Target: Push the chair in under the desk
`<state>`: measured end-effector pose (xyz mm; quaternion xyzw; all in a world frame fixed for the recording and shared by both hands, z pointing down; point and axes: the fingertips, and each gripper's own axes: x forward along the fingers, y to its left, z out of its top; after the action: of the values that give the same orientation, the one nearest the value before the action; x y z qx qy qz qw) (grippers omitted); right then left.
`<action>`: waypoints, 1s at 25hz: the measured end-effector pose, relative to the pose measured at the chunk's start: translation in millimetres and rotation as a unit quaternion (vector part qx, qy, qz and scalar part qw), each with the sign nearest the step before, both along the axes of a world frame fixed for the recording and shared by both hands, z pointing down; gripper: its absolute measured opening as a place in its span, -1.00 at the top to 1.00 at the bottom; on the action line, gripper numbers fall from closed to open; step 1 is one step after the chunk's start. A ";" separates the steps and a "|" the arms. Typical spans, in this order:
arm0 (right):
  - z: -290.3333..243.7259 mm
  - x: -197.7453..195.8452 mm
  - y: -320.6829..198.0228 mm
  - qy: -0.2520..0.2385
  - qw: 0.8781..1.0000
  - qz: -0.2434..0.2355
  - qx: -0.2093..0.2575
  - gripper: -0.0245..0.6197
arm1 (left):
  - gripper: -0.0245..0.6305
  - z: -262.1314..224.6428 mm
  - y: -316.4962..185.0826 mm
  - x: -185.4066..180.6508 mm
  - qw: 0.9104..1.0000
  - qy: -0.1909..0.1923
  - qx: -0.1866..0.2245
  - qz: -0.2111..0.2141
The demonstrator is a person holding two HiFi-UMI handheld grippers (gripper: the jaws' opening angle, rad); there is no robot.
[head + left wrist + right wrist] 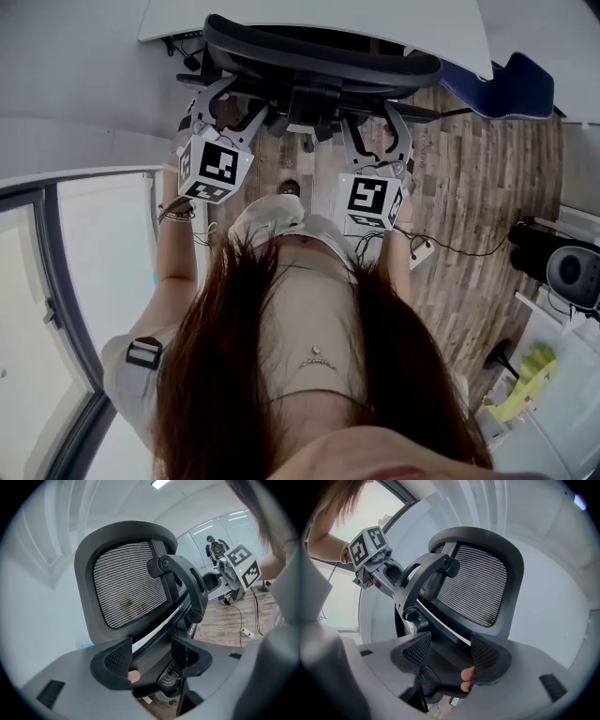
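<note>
The left hand-held gripper (152, 660) has its jaws spread, and a dark lower bar of the chair's back frame lies in the gap between them. I cannot tell if the pads really touch it. The right hand-held gripper (450, 656) is the same: its jaws stand apart around the same frame from the other side. It seems that both are set against the frame for pushing and not for pinching, because a chair on the floor needs only a flat, even press from two sides to go straight.

Above the jaws rises the mesh backrest (126, 588), upright, with its curved support arm (183, 578) in front of it. The chair (319, 61) stands directly before the person, between the two marker cubes (214, 167), and its back is just at the near edge of the white worktop (450, 28). The seat is not visible in the head view. I think it is already mostly under the worktop, so the push looks near its end.

A cable lies on the wooden floor (487, 187) at the right, well apart from the chair.
</note>
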<state>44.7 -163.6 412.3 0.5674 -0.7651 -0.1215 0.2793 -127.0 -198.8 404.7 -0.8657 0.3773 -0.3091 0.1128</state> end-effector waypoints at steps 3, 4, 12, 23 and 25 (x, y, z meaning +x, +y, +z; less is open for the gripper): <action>-0.5 -1.4 -6.5 0.000 1.000 0.003 -0.001 0.10 | 0.17 -1.0 -7.1 -1.0 1.000 0.000 0.002 0.001; -0.4 -1.8 -8.6 -0.001 1.000 0.003 -0.003 0.10 | 0.17 -0.8 -9.3 -1.4 1.000 -0.001 0.001 0.002; -0.1 -0.5 -30.4 0.000 1.000 0.005 -0.003 0.10 | 0.17 0.2 -29.5 -1.2 1.000 0.000 0.002 0.001; 1.9 2.4 -48.9 -0.002 1.000 0.007 -0.012 0.10 | 0.17 2.0 -45.6 1.7 1.000 0.002 0.011 -0.007; 1.5 3.9 -52.6 -0.002 1.000 0.007 -0.014 0.10 | 0.17 1.4 -48.6 3.2 1.000 0.002 0.012 -0.008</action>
<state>48.6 -216.2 413.8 0.5686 -0.7635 -0.1077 0.2865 -123.8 -247.5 406.2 -0.8620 0.3880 -0.3037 0.1196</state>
